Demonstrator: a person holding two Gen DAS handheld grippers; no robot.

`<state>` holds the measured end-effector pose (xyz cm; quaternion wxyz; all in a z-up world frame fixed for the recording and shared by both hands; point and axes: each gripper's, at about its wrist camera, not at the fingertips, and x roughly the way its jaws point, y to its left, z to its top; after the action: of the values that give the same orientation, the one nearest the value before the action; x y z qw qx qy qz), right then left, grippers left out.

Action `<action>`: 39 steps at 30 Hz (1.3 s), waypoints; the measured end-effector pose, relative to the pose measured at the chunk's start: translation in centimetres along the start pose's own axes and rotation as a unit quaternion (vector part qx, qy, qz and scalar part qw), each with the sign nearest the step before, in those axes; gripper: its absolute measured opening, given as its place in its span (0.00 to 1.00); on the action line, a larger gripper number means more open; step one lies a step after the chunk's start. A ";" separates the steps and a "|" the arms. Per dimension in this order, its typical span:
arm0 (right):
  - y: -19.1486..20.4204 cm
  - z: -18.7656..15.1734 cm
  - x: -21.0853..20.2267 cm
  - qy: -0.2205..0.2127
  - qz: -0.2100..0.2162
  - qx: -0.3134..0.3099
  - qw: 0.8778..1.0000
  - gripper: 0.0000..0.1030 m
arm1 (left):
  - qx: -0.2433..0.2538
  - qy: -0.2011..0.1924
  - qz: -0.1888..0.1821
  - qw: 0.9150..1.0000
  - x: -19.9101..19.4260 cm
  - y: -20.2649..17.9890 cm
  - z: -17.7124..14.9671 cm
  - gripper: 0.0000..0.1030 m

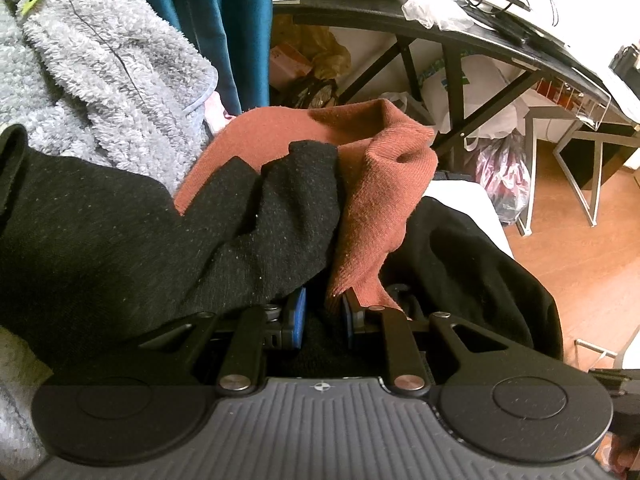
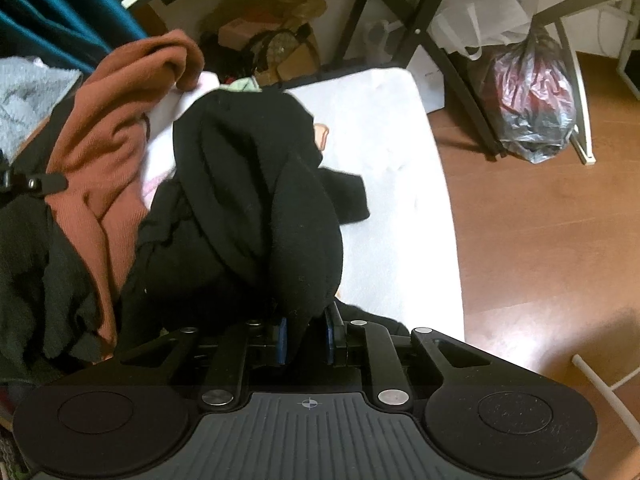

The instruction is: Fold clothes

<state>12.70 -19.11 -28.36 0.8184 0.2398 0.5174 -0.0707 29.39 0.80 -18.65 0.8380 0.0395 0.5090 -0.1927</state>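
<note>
left claw [image 1: 323,314] | right claw [image 2: 306,338] | black linkages, blue pads, silver pivot screws, ribbed grey housing

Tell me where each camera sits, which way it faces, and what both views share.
Left wrist view: mounted on the left tongs, angled down over the black garment and rust-brown garment; its tongs are closed on fabric, and a bit of the right tongs shows at the right edge.
Right wrist view: mounted on the right tongs, angled down at the white mattress; they pinch black cloth.
Shared: both garments, mattress, black desk frame, plastic bag, wood floor.
</note>
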 end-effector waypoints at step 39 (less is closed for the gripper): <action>3.9 3.7 -6.8 -0.053 0.093 0.008 0.994 0.14 | 0.016 -0.027 -0.042 0.999 -5.6 0.4 -0.2 0.36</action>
<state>14.01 -18.34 -19.85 0.8457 0.2896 0.4481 -0.0107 27.05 2.81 -13.96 0.8420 0.0266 0.4839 -0.2370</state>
